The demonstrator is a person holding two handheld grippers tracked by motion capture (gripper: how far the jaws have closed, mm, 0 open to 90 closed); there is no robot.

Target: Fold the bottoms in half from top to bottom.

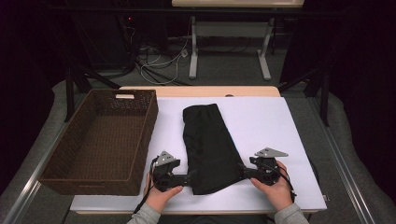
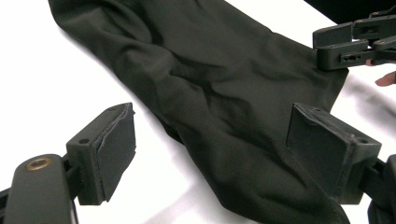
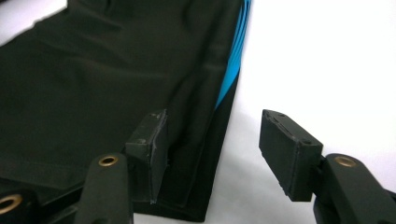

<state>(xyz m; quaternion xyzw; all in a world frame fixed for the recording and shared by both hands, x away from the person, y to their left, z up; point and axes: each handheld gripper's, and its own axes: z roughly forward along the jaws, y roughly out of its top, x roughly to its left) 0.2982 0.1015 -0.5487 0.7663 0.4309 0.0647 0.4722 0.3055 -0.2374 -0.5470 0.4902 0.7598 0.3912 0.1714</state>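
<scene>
Folding the black garment: near corners being taken, basket not yet filled

Looking down from the high view, a black garment (image 1: 208,147) lies lengthwise on the white desk (image 1: 266,121), folded into a long strip, with a brown wicker basket (image 1: 60,179) just beside it on the left. The left hand-held gripper (image 1: 190,177) and the right hand-held gripper (image 1: 242,170) sit at the garment's two near corners. By the look of it the work is midway: the cloth is folded narrow, but nothing lies in the basket.

Seen from the left gripper view, the left hand-held gripper (image 2: 210,154) stands open, its pads astride the cloth's near edge without pressing it.

Seen from the right gripper view, the right hand-held gripper (image 3: 212,154) is also open; one pad rests on the hem beside a blue stripe (image 3: 231,70), the other over bare desk. Left, I judge: pinching both corners, another fold, then the basket.
</scene>
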